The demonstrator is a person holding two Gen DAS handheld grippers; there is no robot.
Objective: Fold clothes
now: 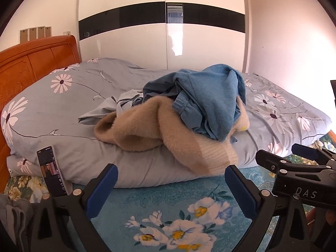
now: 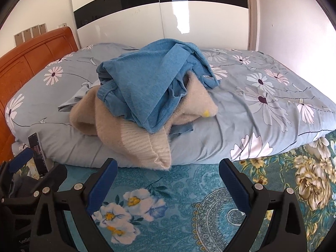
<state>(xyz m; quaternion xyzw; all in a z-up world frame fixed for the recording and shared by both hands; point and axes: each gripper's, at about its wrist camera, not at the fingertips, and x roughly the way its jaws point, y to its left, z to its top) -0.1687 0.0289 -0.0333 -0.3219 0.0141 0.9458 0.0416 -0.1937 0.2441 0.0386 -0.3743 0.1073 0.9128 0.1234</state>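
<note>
A heap of clothes lies on a folded pale-blue quilt with daisies [image 1: 69, 105] [image 2: 262, 109]. On top is a blue garment [image 1: 210, 98] [image 2: 147, 84]; under it a fluffy beige sweater [image 1: 168, 142] [image 2: 134, 138] hangs over the quilt's front edge, and a light blue piece [image 1: 109, 109] pokes out at the left. My left gripper [image 1: 171, 173] is open just short of the sweater's ribbed hem, with nothing between its fingers. My right gripper [image 2: 168, 168] is open too, near that same hem and empty. The right gripper [image 1: 294, 157] also shows at the right of the left wrist view.
A teal floral bedsheet [image 1: 168, 210] [image 2: 189, 199] stretches in front of the quilt. A dark phone [image 1: 51, 172] [image 2: 37, 155] leans against the quilt at the left. An orange wooden headboard [image 1: 35, 63] stands left; a white wardrobe [image 1: 163, 42] is behind. Grey cloth [image 1: 14, 216] lies bottom left.
</note>
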